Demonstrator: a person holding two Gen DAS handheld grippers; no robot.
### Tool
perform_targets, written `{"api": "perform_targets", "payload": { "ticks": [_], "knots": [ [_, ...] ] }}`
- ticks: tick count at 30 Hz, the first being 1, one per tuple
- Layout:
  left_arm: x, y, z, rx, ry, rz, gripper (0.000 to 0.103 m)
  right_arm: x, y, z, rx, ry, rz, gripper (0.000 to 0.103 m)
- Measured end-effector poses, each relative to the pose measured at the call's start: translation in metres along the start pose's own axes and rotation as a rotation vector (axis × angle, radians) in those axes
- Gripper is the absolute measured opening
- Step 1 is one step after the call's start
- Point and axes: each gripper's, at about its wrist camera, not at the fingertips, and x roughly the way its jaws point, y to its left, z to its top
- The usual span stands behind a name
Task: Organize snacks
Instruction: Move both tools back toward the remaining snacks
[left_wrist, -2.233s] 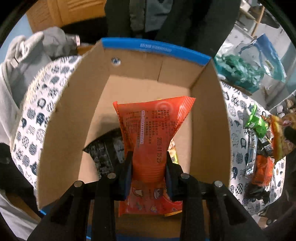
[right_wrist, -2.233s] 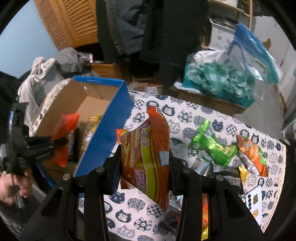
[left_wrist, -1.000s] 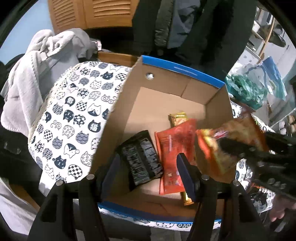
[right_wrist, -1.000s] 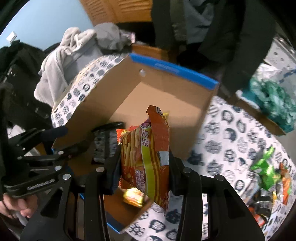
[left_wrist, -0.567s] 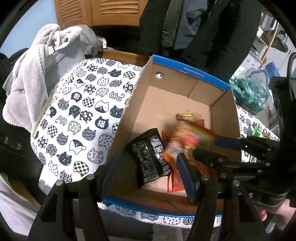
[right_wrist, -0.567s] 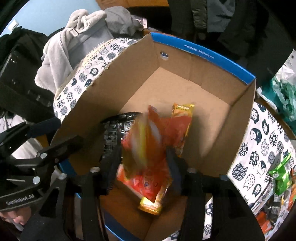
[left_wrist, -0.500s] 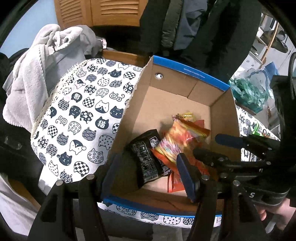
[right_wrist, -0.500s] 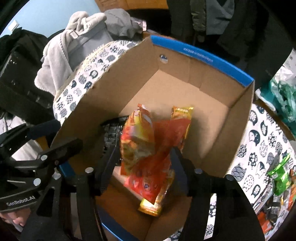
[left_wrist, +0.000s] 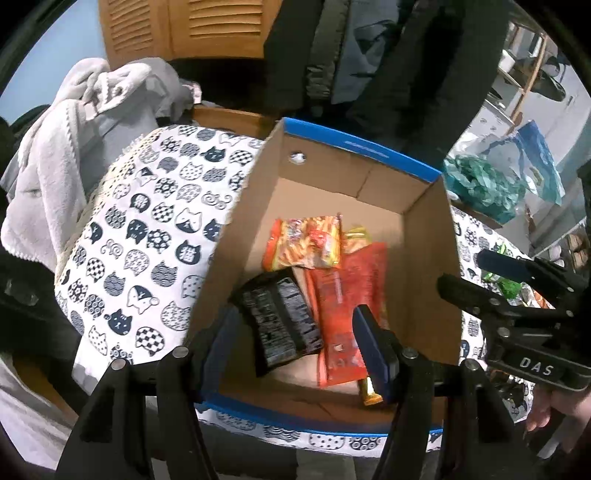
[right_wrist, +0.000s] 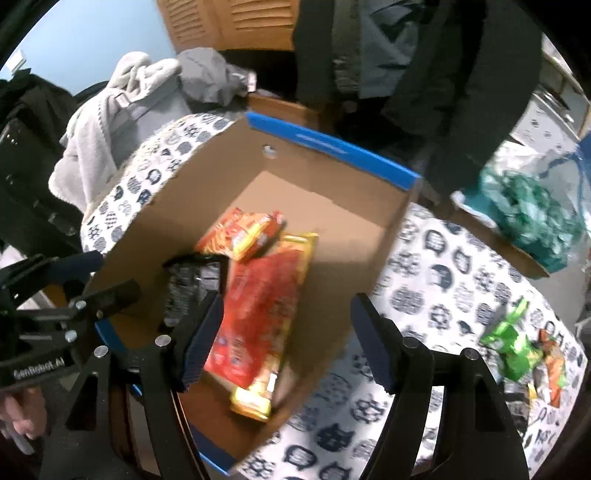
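Down inside the cardboard box (left_wrist: 236, 236) with the blue rim lie four snack packs: a black packet (left_wrist: 282, 319) nearest the left wall, a long red packet (left_wrist: 349, 295) beside it and partly under its edge, an orange crisp bag (left_wrist: 303, 242) lying across the far ends of both, and a yellow packet (left_wrist: 356, 236) peeking out from under the red one, its other end showing at the near wall. The left tool (left_wrist: 299, 339) hangs over the near edge of the box with its jaws spread wide and nothing between them. The right tool (right_wrist: 286, 338) sits above the box's right wall, jaws also wide apart and empty; from the left wrist view its black body shows at the right side of the box, gripped by a hand at the lower right. The box stands on a tabletop covered by a cat-print cloth (left_wrist: 147, 236). Further right on that cloth, well apart from the box, lies a loose heap of snacks, among them a green packet (right_wrist: 513, 341) and an orange one (right_wrist: 552, 363) just beside it. Behind the tabletop are a grey towel (left_wrist: 48, 177) draped over something, dark coats hanging, and a clear bag of teal stuff (right_wrist: 532, 210).
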Motion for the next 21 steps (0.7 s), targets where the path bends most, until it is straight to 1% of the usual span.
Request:
{"api": "perform_targets", "payload": {
  "ticks": [4,8,10,17,21],
  "knots": [
    [0.0,-0.024,0.001,0.051,-0.004,-0.009,0.066,-0.019,-0.026,-0.013,0.045,-0.015,-0.041,0.073],
    [-0.001,-0.05,0.0,0.106,-0.005,-0.013,0.066,-0.038,-0.051,-0.028,0.087,-0.027,-0.085,0.078],
    [0.0,-0.062,-0.002,0.13,-0.006,-0.012,0.069,-0.049,-0.066,-0.037,0.119,-0.035,-0.1,0.078],
    [0.004,-0.11,-0.008,0.231,0.007,-0.023,0.07,-0.079,-0.107,-0.072,0.198,-0.044,-0.154,0.08],
    [0.007,-0.134,-0.012,0.274,0.01,-0.029,0.073,-0.09,-0.13,-0.094,0.235,-0.026,-0.202,0.08]
  ]
}}
